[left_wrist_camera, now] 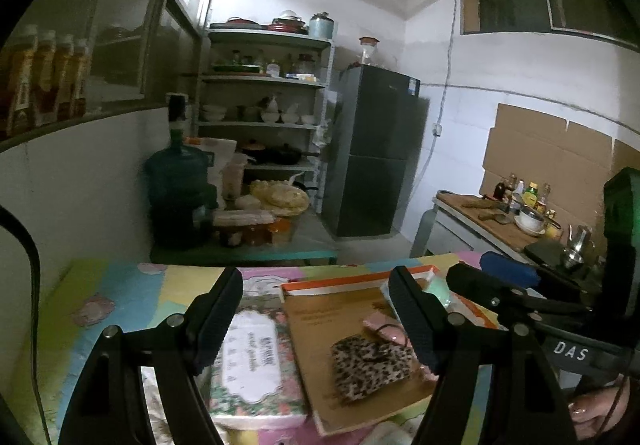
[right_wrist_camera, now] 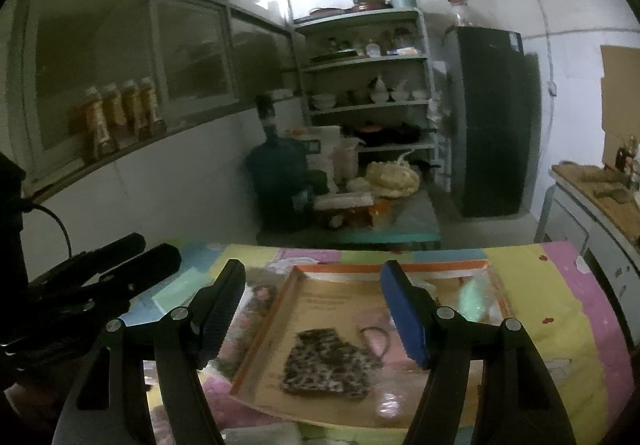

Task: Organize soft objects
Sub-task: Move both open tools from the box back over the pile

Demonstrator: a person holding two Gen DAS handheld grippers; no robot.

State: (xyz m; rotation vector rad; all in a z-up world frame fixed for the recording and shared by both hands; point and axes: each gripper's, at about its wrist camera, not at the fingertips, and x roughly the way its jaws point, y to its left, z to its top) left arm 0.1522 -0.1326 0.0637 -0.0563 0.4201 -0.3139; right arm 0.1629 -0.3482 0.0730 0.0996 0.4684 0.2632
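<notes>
A leopard-print soft pouch (left_wrist_camera: pixel 370 367) lies on a brown cardboard tray (left_wrist_camera: pixel 320 329) with an orange rim; it also shows in the right wrist view (right_wrist_camera: pixel 326 367). A pink soft item with a dark hair tie (left_wrist_camera: pixel 386 327) lies just behind the pouch. A floral tissue pack (left_wrist_camera: pixel 254 365) lies left of the tray. A mint-green item (right_wrist_camera: pixel 474 299) lies at the tray's far right. My left gripper (left_wrist_camera: pixel 316 325) is open and empty above pack and tray. My right gripper (right_wrist_camera: pixel 312 319) is open and empty above the pouch.
The table has a pastel patterned cloth (right_wrist_camera: pixel 560 305). Behind it stand a low green table (left_wrist_camera: pixel 244 255) with a water jug (left_wrist_camera: pixel 180 181) and food, a shelf rack (left_wrist_camera: pixel 264 97) and a dark fridge (left_wrist_camera: pixel 376 149). A kitchen counter (left_wrist_camera: pixel 492 221) with bottles is at right.
</notes>
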